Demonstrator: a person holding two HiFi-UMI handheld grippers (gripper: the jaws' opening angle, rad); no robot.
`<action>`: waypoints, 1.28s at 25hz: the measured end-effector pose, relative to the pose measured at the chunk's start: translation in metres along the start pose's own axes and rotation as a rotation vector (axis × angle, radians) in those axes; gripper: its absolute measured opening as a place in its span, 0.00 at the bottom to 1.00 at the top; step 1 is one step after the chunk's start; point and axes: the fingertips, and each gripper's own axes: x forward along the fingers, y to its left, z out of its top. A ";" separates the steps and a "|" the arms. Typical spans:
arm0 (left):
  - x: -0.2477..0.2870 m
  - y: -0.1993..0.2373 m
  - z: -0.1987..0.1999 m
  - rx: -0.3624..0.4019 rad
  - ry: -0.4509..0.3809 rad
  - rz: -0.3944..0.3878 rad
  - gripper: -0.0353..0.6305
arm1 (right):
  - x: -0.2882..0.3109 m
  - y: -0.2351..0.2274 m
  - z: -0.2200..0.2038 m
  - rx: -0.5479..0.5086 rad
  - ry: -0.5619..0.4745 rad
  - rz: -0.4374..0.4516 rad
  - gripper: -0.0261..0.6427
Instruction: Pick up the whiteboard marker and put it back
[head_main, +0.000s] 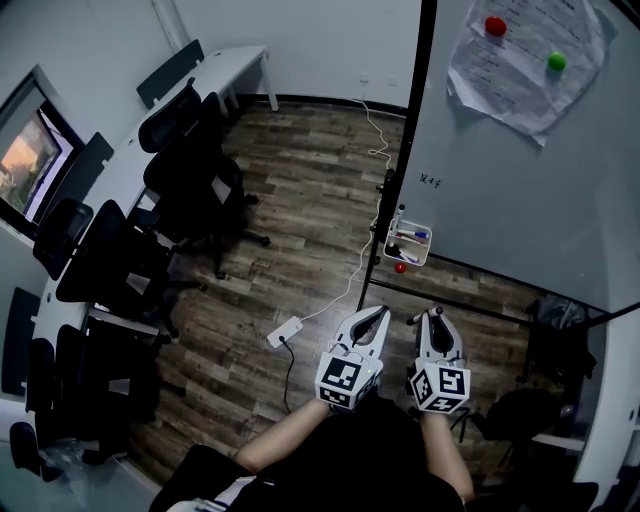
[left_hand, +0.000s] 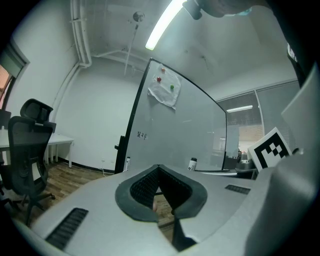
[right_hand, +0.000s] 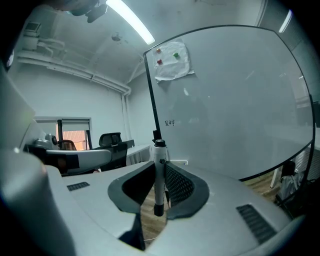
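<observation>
White-barrelled, with a black cap at each end, the whiteboard marker (right_hand: 159, 180) stands upright between the jaws of the right tool (right_hand: 160, 165), which is clenched on it; the pads press on the barrel from both sides. In the head view the right tool (head_main: 432, 318) and the left tool (head_main: 375, 315) are side by side, low in the picture, above the wooden floor (head_main: 310, 200), both aimed toward the whiteboard (head_main: 520, 200). The left tool (left_hand: 159, 169) is closed, its tips meeting with nothing between them. A small tray (head_main: 405, 262) holding other markers hangs at the whiteboard's lower left edge, well ahead of both tools. A sheet of paper (head_main: 530, 70) is pinned high on the board by a red magnet (head_main: 495, 25) and a green magnet (head_main: 557, 61). Black office chairs (head_main: 190, 180) line the long white surface (head_main: 235, 62) at the left.
</observation>
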 end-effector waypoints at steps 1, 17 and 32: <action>0.003 0.002 -0.001 0.000 0.002 0.002 0.06 | 0.004 -0.001 0.001 -0.001 0.001 0.004 0.15; 0.066 0.021 -0.010 -0.025 0.044 0.028 0.06 | 0.064 -0.030 0.006 0.010 0.042 0.038 0.15; 0.118 0.043 -0.018 -0.062 0.083 0.061 0.06 | 0.126 -0.053 0.022 -0.005 0.057 0.076 0.15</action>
